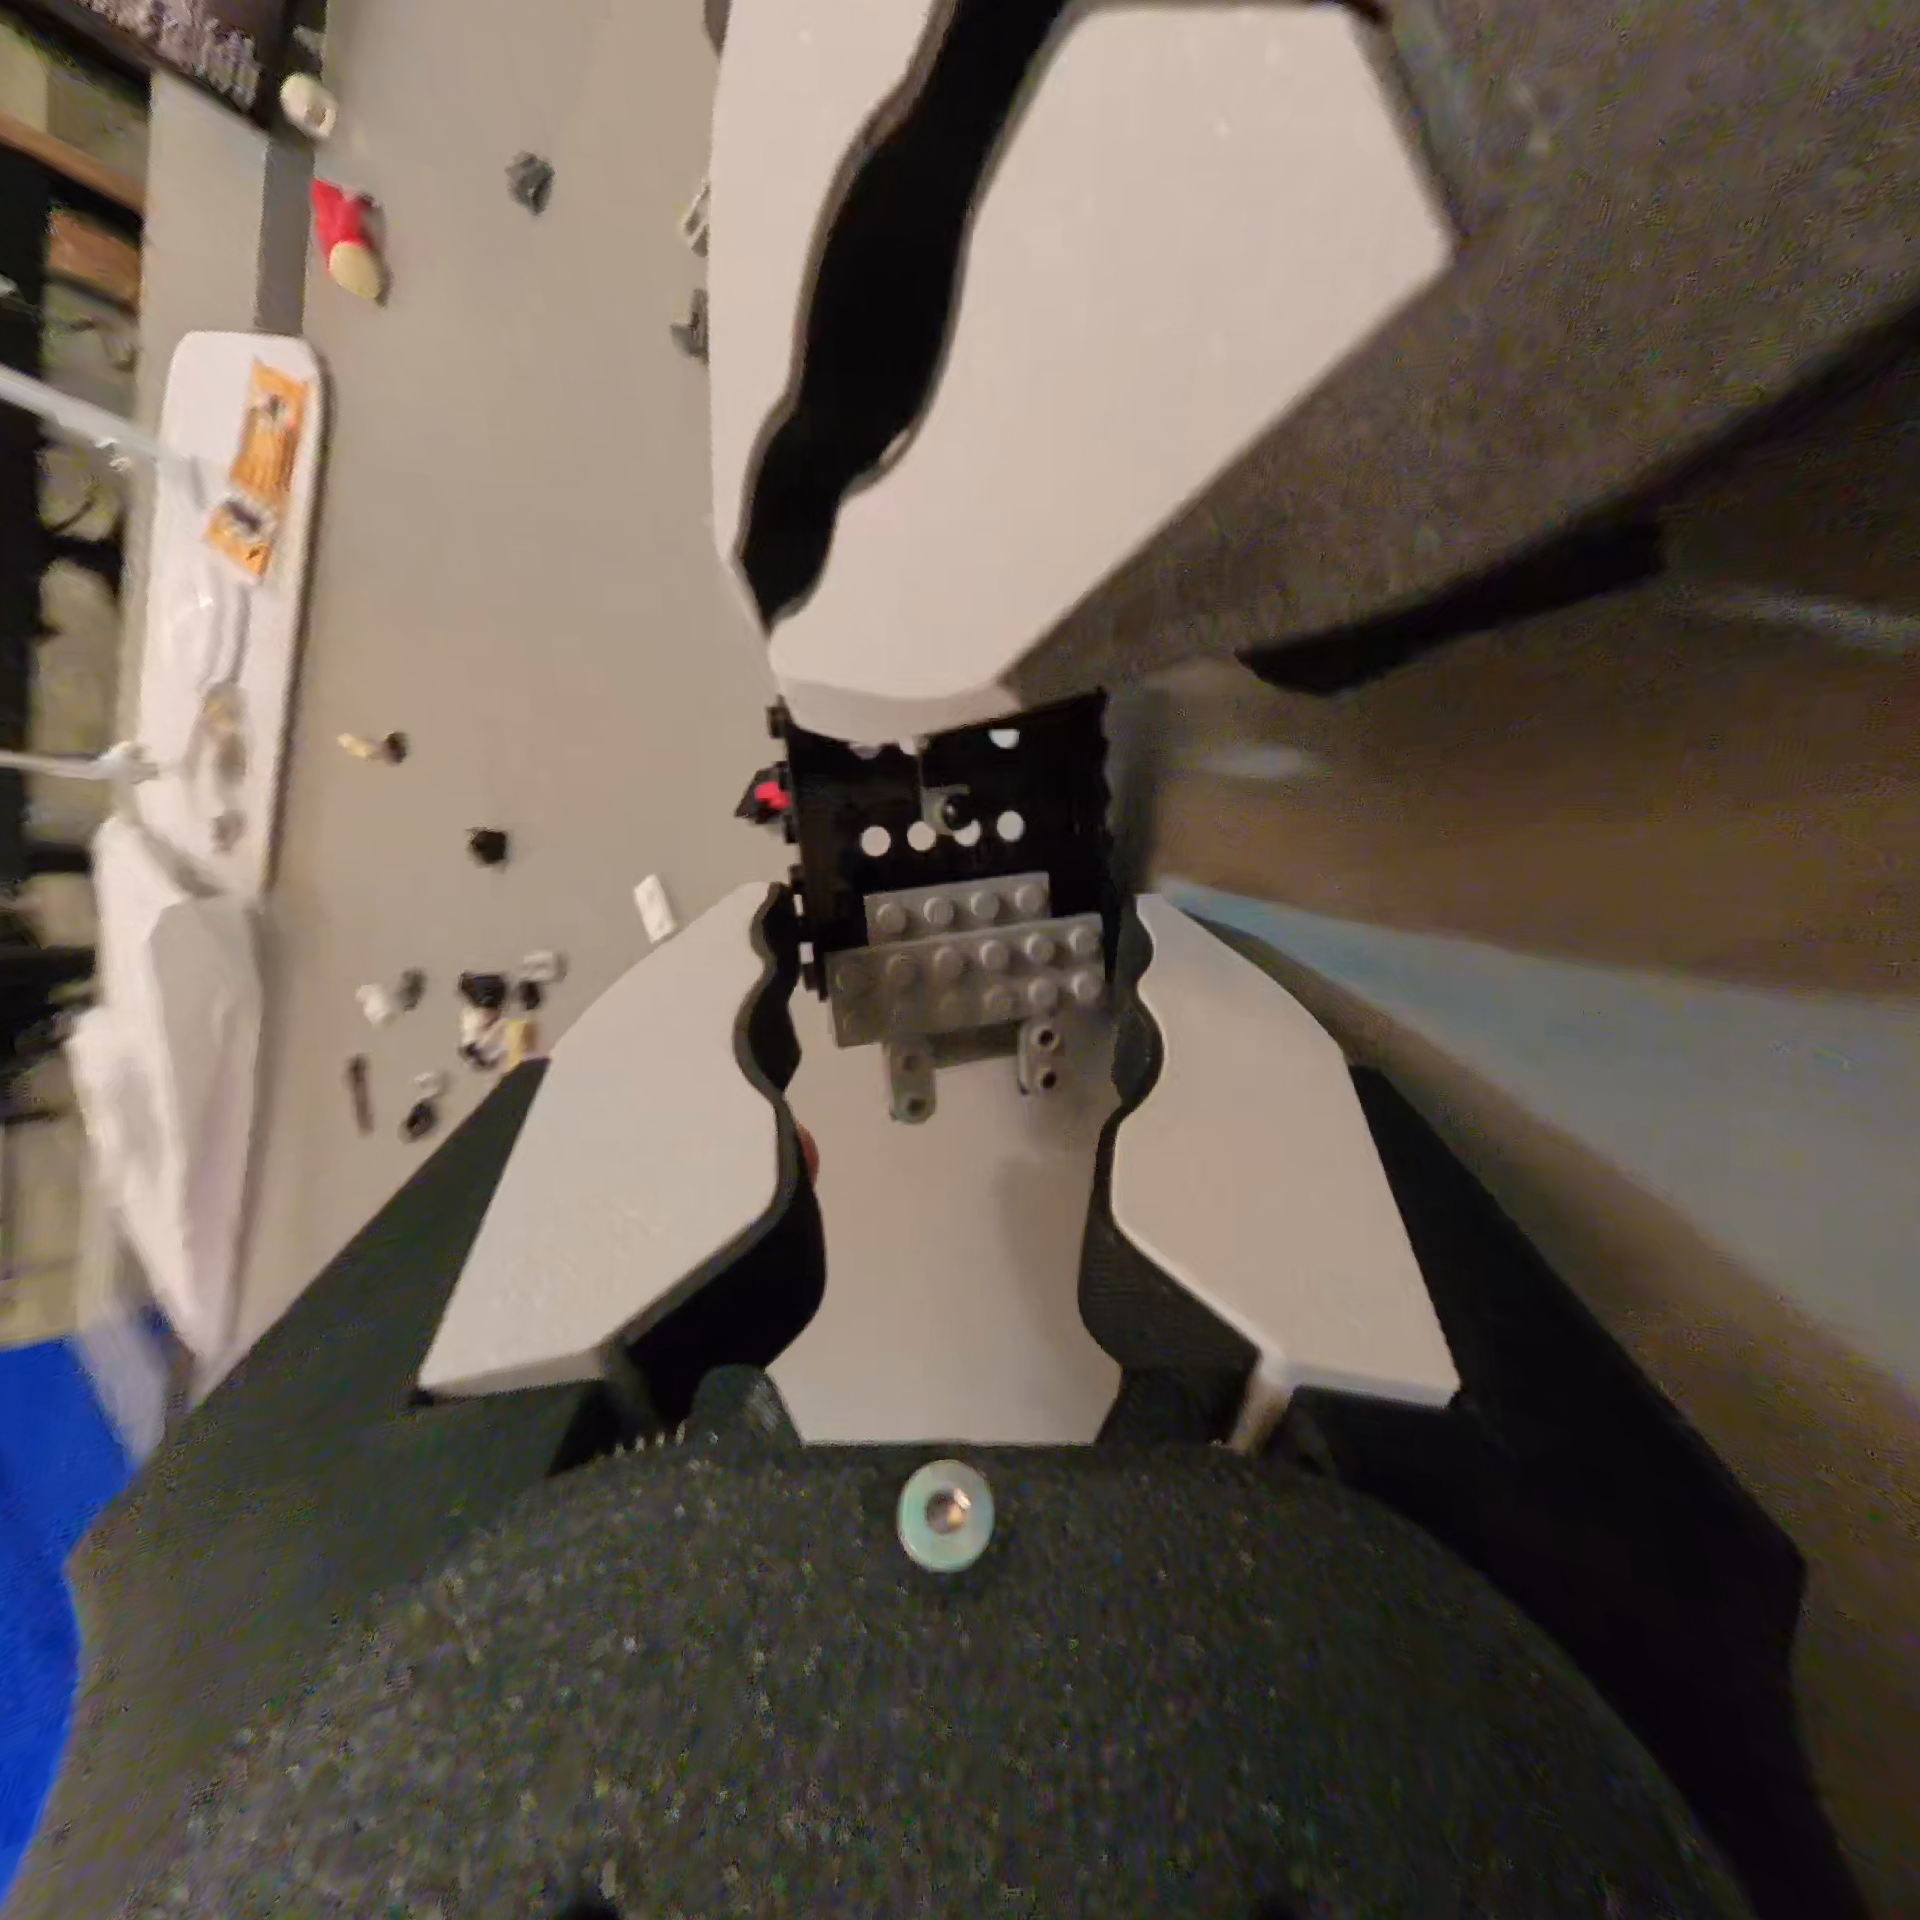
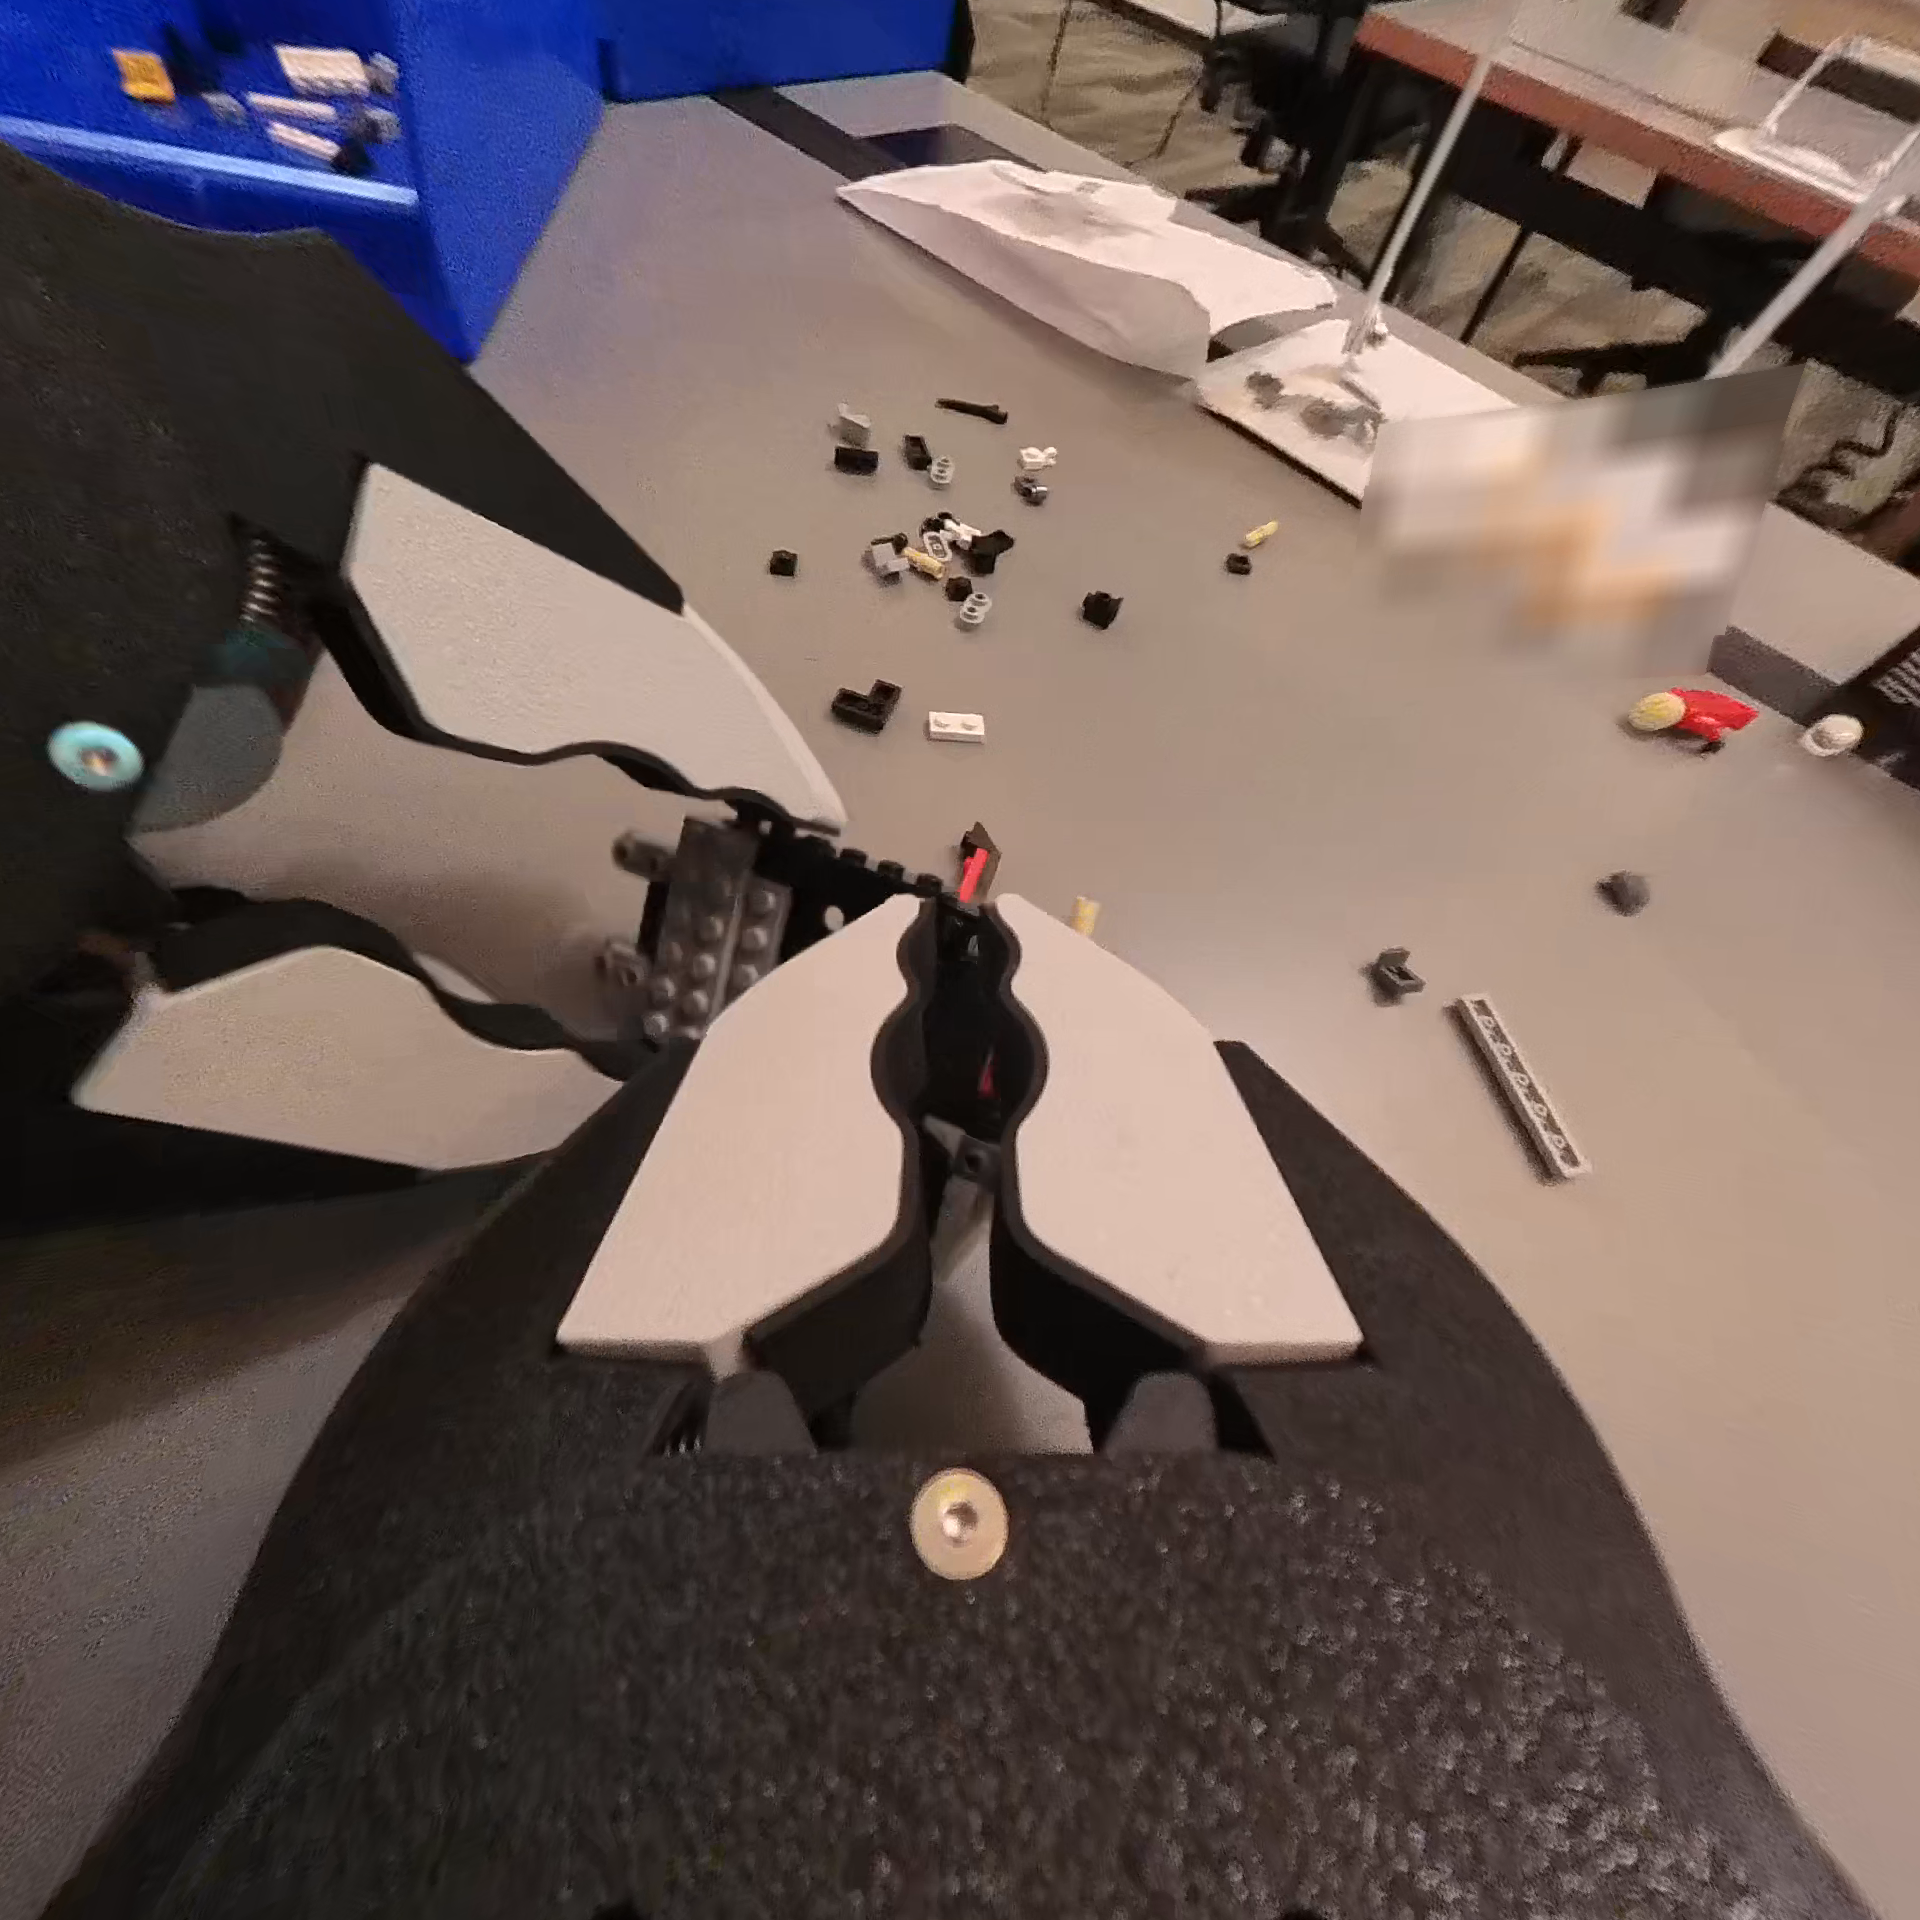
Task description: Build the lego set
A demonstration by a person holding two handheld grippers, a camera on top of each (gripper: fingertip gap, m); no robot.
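A partly built lego assembly (image 1: 966, 935), a black frame with holes, grey studded plates and a small red part, is held in the air between both grippers. My left gripper (image 1: 951, 935) is shut on its sides at the grey plates. My right gripper (image 1: 800, 649) comes in from above, shut on the black top edge. In the right wrist view my right gripper (image 2: 961, 909) pinches the black end by the red part (image 2: 971, 873). There my left gripper (image 2: 727, 930) holds the grey plates (image 2: 717, 951) from the left. The assembly's far side is hidden.
Loose small bricks (image 2: 935, 551) are scattered on the grey table (image 2: 1195, 831). A black L-shaped piece (image 2: 864, 707), a white plate (image 2: 956, 725) and a long grey plate (image 2: 1522, 1086) lie nearer. A red figure part (image 2: 1704, 715) lies right, a white paper bag (image 2: 1081, 260) behind, a blue bin (image 2: 468, 156) back left.
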